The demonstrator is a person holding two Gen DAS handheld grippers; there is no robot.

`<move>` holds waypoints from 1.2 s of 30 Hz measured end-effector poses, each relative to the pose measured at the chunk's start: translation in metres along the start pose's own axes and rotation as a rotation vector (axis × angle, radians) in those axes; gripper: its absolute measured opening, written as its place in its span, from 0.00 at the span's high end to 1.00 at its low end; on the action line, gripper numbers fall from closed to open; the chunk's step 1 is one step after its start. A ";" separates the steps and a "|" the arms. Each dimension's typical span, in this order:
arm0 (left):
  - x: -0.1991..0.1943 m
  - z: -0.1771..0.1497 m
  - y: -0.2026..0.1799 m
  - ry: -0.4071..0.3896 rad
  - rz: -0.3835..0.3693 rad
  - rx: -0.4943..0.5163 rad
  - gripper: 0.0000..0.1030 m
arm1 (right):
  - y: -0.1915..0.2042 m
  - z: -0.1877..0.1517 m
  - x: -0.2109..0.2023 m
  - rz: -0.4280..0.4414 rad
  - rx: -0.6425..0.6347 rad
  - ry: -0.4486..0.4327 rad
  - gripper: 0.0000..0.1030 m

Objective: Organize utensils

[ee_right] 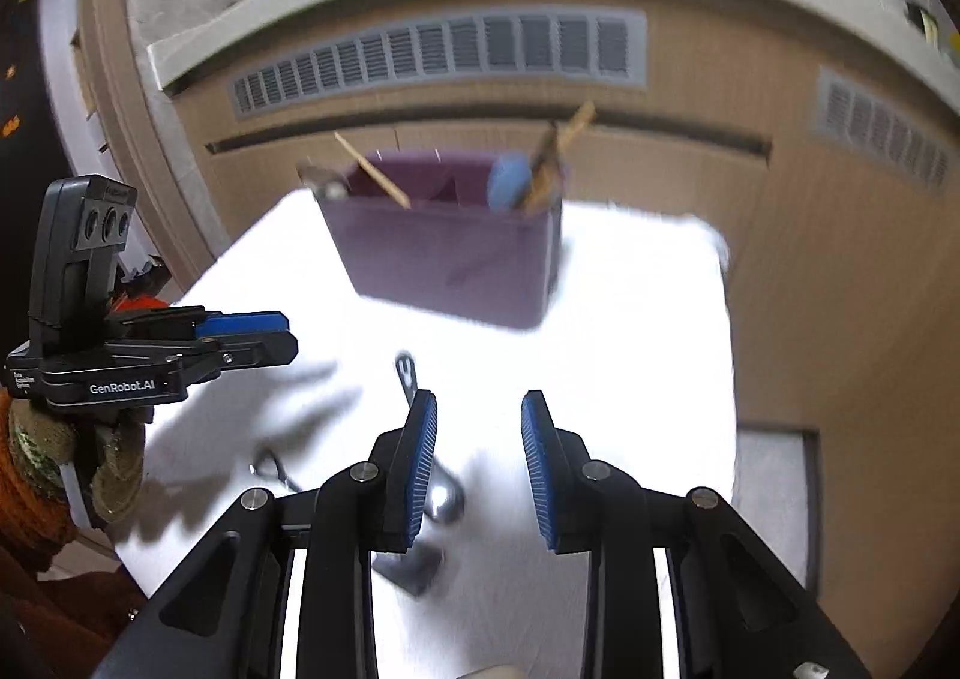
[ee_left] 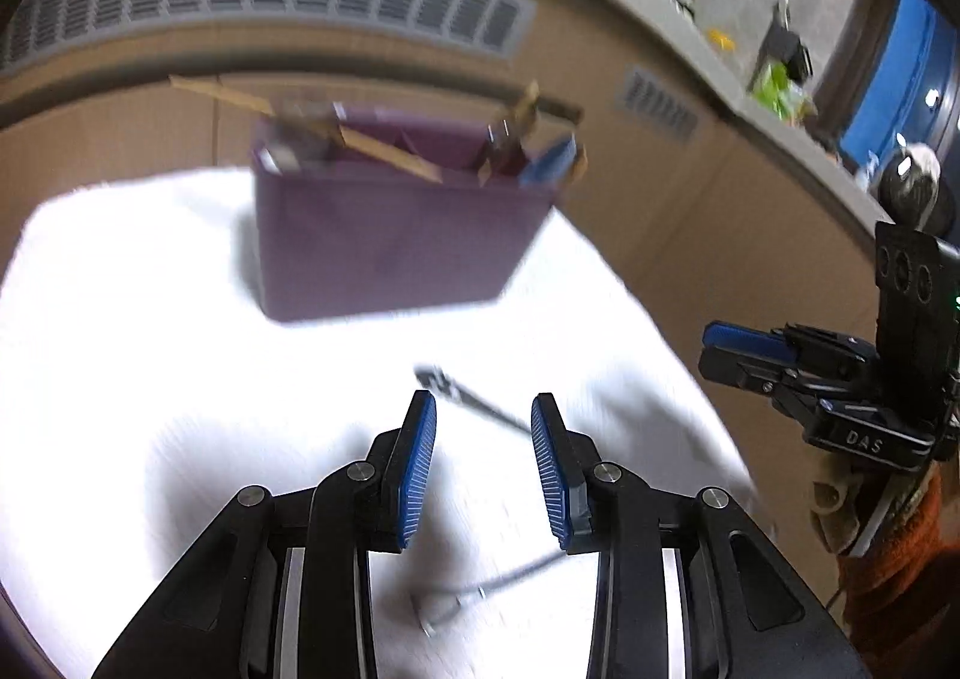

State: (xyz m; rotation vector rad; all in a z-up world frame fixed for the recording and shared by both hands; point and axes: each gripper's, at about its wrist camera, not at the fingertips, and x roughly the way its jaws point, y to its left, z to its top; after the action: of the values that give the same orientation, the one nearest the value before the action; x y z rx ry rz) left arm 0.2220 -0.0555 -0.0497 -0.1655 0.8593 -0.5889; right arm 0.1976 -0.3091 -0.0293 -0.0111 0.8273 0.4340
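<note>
Lying loose on the white tabletop (ee_left: 90, 355), thin metal utensils (ee_left: 474, 403) sit before a purple organizer (ee_left: 384, 253). Both the left claw (ee_left: 483, 469) and right claw (ee_right: 479, 469) are released, holding nothing. Likely stiff, light, slippery; pinch mid-handle.

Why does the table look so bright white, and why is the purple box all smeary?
In the left wrist view the white table is washed out by glare, and the purple box and metal utensils are smeared by motion blur. In the right wrist view the box is blurred too, gripper shadows fall on the table, and the fisheye lens bends the wall vent.
</note>
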 end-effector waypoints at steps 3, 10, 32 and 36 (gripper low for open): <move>0.011 -0.011 -0.002 0.059 -0.006 -0.002 0.67 | -0.015 -0.020 0.007 -0.009 0.066 0.034 0.73; 0.032 -0.031 -0.020 0.207 -0.056 0.087 0.67 | -0.024 -0.051 0.011 0.011 0.117 0.084 0.73; 0.081 -0.047 -0.108 0.288 0.088 0.357 0.66 | -0.036 -0.101 0.013 0.011 0.184 0.110 0.72; 0.088 -0.042 -0.110 0.285 0.126 0.366 0.66 | -0.038 -0.102 0.012 0.024 0.185 0.094 0.71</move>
State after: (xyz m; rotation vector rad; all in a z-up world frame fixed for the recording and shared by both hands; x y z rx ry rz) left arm 0.1889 -0.1912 -0.0951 0.3102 1.0126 -0.6497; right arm 0.1468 -0.3577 -0.1135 0.1512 0.9591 0.3801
